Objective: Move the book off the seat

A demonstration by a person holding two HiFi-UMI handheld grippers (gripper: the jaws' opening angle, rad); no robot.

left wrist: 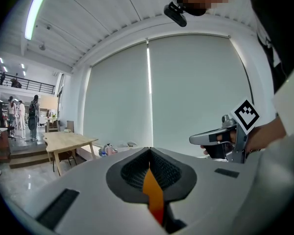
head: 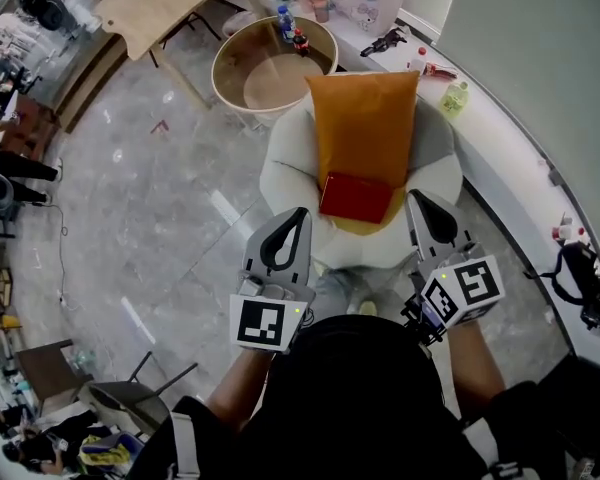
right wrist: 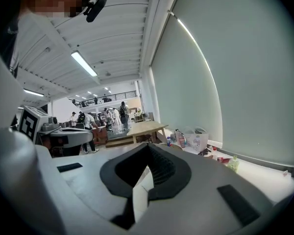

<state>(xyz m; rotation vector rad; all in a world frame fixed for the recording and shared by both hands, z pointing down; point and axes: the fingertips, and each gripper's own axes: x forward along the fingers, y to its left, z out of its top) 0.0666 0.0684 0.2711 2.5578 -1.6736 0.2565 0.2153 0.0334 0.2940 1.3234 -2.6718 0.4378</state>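
Low in the head view, near six o'clock, the left gripper (head: 298, 215) and the right gripper (head: 416, 200) are held out side by side, one in each hand, both pointing toward twelve o'clock. Each pair of jaws is pressed together with nothing pinched. In the gripper views the dark ribbed pads (left wrist: 167, 171) meet at the tip, and a thin strip of orange and red shows through the slot of the left one. The red book (head: 356, 196) lies flat on the front of the seat, between the two tips. The left tip is at about eight o'clock of the book and the right tip at three o'clock, and both look apart from it. At twelve o'clock of the book an orange cushion (head: 366, 128) stands against the back of the white armchair (head: 285, 163), its lower edge meeting the book's far edge. Beyond the chair, toward eleven o'clock, is a round wooden table (head: 242, 63) with a raised rim and a few bottles (head: 286, 22) on its far side. Farther out at ten o'clock is a long wooden table (head: 165, 3). A curved white ledge (head: 500, 138) with small items on it runs from one o'clock round to four o'clock. Grey polished floor (head: 150, 198) spreads out toward nine o'clock.
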